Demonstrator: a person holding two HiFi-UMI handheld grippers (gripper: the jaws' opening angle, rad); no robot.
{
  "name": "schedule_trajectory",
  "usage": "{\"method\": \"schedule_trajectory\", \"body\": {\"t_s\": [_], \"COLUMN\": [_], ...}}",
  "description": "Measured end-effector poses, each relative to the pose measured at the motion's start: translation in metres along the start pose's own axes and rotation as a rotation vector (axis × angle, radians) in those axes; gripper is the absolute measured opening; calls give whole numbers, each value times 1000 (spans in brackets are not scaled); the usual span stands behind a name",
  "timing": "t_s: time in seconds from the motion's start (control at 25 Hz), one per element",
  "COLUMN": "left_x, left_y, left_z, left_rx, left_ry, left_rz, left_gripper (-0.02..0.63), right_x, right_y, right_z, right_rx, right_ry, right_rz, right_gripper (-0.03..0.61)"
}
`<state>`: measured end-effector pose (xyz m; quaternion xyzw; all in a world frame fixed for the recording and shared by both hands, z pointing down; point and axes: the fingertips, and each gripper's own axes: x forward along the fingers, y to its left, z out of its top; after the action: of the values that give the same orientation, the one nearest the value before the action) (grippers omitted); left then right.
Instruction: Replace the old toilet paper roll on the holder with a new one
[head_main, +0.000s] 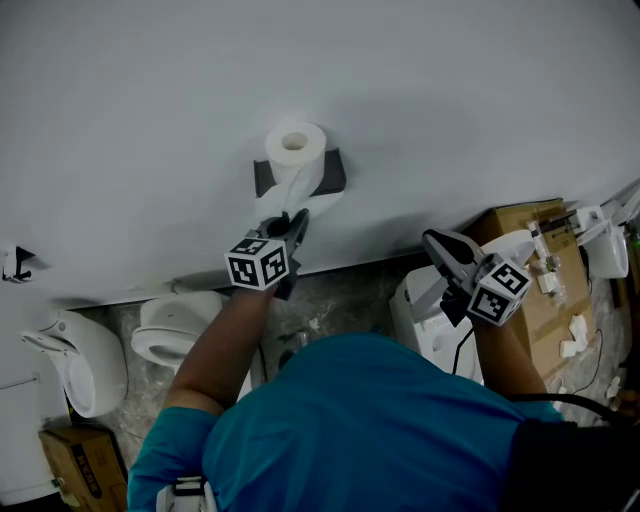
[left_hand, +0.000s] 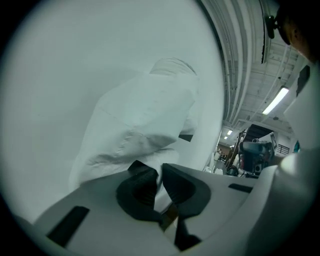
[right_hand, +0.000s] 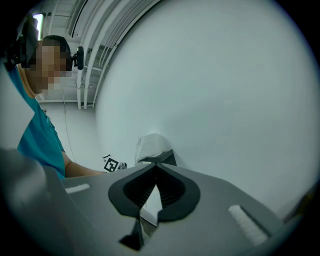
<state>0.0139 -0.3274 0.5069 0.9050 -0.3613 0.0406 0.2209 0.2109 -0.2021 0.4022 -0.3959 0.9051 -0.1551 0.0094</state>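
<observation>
A white toilet paper roll (head_main: 295, 147) sits on a dark holder (head_main: 333, 170) fixed to the pale wall. Its loose tail (head_main: 278, 198) hangs down to my left gripper (head_main: 297, 222), which is shut on the sheet. In the left gripper view the crumpled paper (left_hand: 145, 120) fills the middle and runs down between the dark pads of the left gripper (left_hand: 160, 175). My right gripper (head_main: 432, 240) is held off to the right of the holder, shut with nothing in it. In the right gripper view the roll (right_hand: 150, 147) shows beyond the closed right gripper (right_hand: 156, 172).
Below the wall, white toilets (head_main: 180, 325) and a urinal (head_main: 75, 360) stand at the left. A white unit (head_main: 425, 305) and an open cardboard box (head_main: 545, 270) with small white items are at the right. Another box (head_main: 85, 465) lies at the bottom left.
</observation>
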Motion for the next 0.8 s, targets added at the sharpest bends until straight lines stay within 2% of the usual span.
{"method": "schedule_trajectory", "body": {"t_s": [0.12,0.8], "left_x": [1,41], "left_y": [-10,-43], "left_z": [-1,4], "left_rx": [0,29], "left_ry": [-11,11], "left_rz": [-42,-110], "left_gripper": [17,11], "right_x": [0,-15], "right_y": [-1,-16], "right_z": [1,-1], "right_rx": [0,15], "right_ry": [-3,-12], "right_rz": [0,-30], "right_gripper": [2,2]}}
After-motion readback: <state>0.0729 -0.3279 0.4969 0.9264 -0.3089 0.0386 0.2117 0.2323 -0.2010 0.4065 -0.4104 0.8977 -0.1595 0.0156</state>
